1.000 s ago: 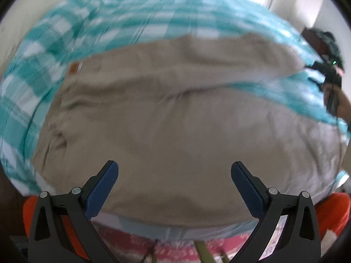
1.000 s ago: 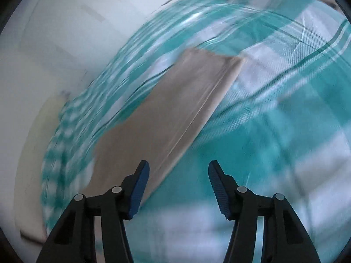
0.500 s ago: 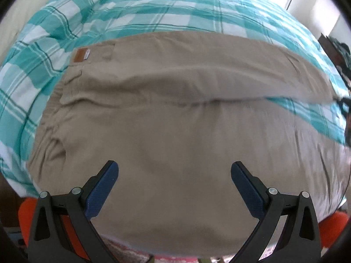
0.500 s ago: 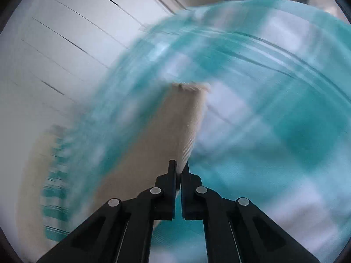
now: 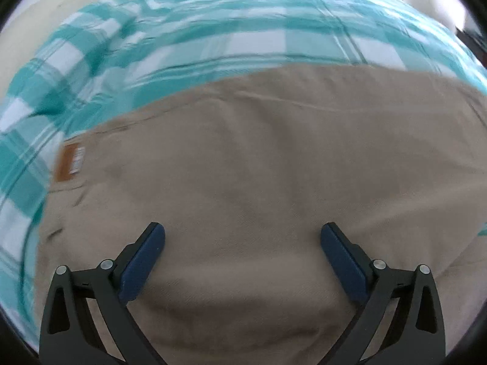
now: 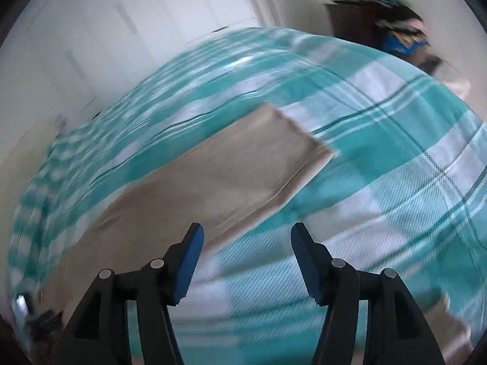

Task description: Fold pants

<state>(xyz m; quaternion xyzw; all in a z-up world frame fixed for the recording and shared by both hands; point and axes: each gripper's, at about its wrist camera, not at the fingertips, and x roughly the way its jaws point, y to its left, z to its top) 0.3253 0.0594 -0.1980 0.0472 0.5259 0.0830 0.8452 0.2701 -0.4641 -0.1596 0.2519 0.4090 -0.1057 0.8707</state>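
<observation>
pants (image 5: pixel 258 182): tan, brown patch (image 5: pixel 70 164) | bedspread (image 5: pixel 243 39): teal-white plaid | jaws: blue pads (image 5: pixel 141 261)

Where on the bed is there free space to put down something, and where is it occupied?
Bare checked blanket lies beyond the pants, up to the far edge, and in the right wrist view beside the leg end, toward the right gripper. The near side under the left gripper is covered by pants.

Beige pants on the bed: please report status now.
Left gripper open over the beige pants. Right gripper open, empty, near the leg hem. Pants flat on the checkered bedspread. Nothing in the way.
</observation>
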